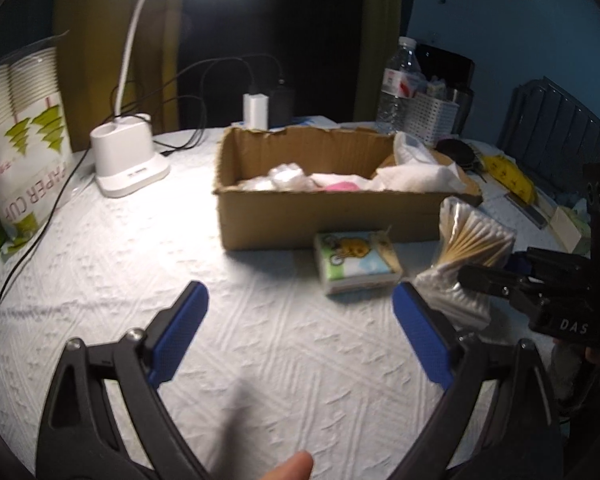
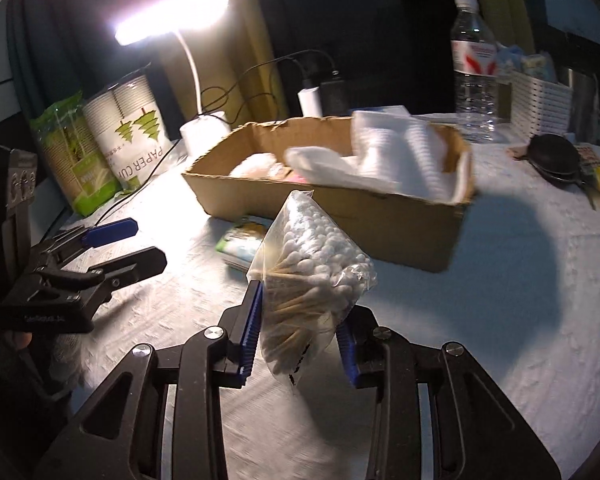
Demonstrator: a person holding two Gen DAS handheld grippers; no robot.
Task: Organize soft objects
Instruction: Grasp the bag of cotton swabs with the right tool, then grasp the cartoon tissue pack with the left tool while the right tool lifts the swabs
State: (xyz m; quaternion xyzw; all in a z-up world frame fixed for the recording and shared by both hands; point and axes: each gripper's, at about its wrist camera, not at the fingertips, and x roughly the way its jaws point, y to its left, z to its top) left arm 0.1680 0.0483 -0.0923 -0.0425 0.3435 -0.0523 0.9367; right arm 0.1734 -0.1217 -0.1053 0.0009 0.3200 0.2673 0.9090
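My right gripper is shut on a clear bag of cotton swabs and holds it above the table, short of the cardboard box. The bag also shows in the left wrist view. The box holds white tissues and soft white and pink items. A small tissue pack with a cartoon print lies in front of the box. My left gripper is open and empty over the white tablecloth, left of the tissue pack.
A white desk lamp stands left of the box, with cables behind it. A paper cup sleeve stands at far left. A water bottle and a white basket stand behind the box. Dark and yellow items lie at right.
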